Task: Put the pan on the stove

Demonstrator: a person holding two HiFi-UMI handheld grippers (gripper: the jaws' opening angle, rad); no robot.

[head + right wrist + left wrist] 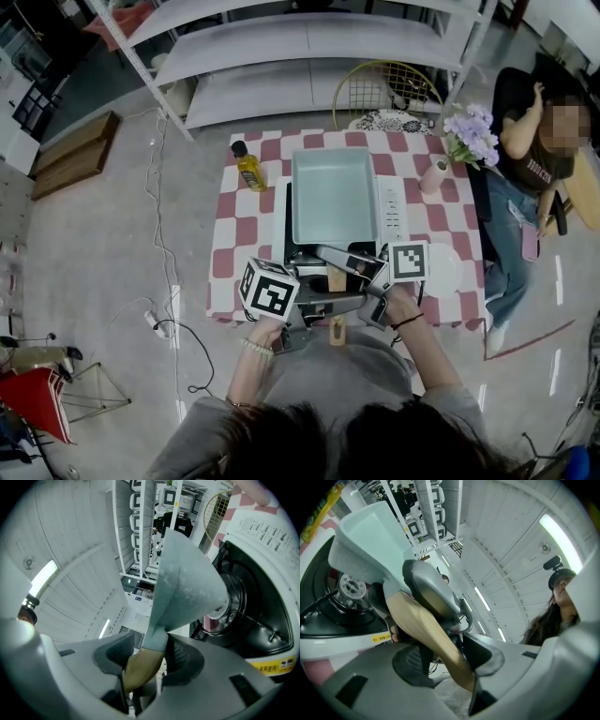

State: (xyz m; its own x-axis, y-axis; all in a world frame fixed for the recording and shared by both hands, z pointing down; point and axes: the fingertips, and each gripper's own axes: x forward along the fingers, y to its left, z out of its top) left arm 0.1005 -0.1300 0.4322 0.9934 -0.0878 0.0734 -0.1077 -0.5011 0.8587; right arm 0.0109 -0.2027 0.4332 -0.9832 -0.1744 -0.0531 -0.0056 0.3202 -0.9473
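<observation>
Item: pan [333, 192], pale green, square, w/ wooden handle [426, 630].
Location: over the stove [391, 211] on the checked tabletop [246, 230], base near the burner [351, 587]. Can't tell if fully seated.
L hand-held gripper [454, 663]: clamped on handle, wood running diag. between the pads.
R hand-held gripper [145, 660]: clamped on handle nearer the pan neck.
Risk 1: letting go before the base sits flat, so pan rocks or tips off the supports.
Risk 2: uneven pull btwn the two grips twists the handle, so pan skews off-centre.
Risk 3: grippers crowd each other on a short handle; one may knock the other on withdrawal.
Risk 4: oil bottle [249, 167] stands near stove's left edge; a wide swing could hit it.
</observation>
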